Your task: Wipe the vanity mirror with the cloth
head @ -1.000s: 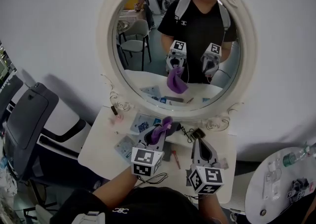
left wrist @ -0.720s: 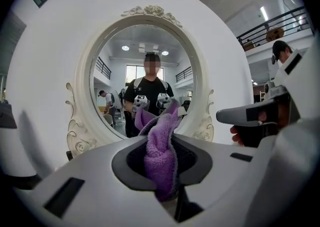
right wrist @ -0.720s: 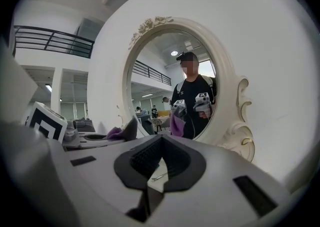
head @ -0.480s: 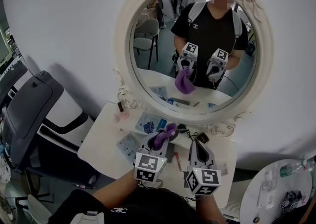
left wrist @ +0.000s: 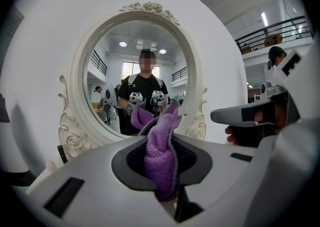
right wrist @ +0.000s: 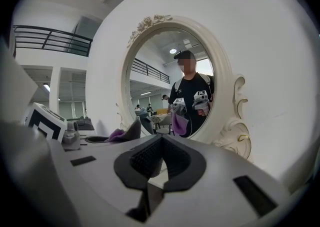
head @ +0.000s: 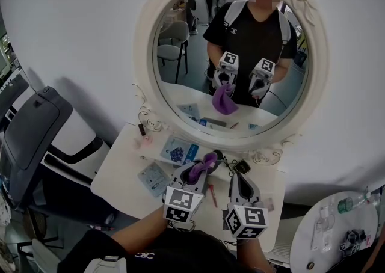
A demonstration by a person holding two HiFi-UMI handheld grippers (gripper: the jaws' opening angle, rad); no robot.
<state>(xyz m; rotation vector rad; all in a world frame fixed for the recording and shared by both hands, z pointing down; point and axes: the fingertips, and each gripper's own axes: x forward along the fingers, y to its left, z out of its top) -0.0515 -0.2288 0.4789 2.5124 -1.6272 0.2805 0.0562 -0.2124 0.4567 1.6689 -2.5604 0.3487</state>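
The oval vanity mirror point(head: 231, 55) in its white carved frame stands on the white vanity table point(head: 120, 175) against the wall. My left gripper point(head: 204, 163) hovers low over the tabletop, short of the glass, shut on a purple cloth point(head: 197, 171) that sticks up out of its jaws. In the left gripper view the cloth point(left wrist: 162, 161) fills the jaws, with the mirror point(left wrist: 107, 71) ahead. My right gripper point(head: 239, 174) is beside it on the right, shut with nothing in it. In the right gripper view the mirror point(right wrist: 160, 81) is ahead and slightly right. Both grippers are reflected in the glass.
Flat packets point(head: 174, 148), a red pen point(head: 212, 193), a small black item point(head: 242, 166) and cables lie on the vanity table. A small bottle point(head: 142, 128) stands by the mirror's base. A grey office chair point(head: 36, 139) is at the left, a round white table point(head: 337, 236) with bottles at the lower right.
The head view has shifted, so the mirror sits further right in the picture. Both grippers stay at about the same place over the table, the cloth still in the left one.
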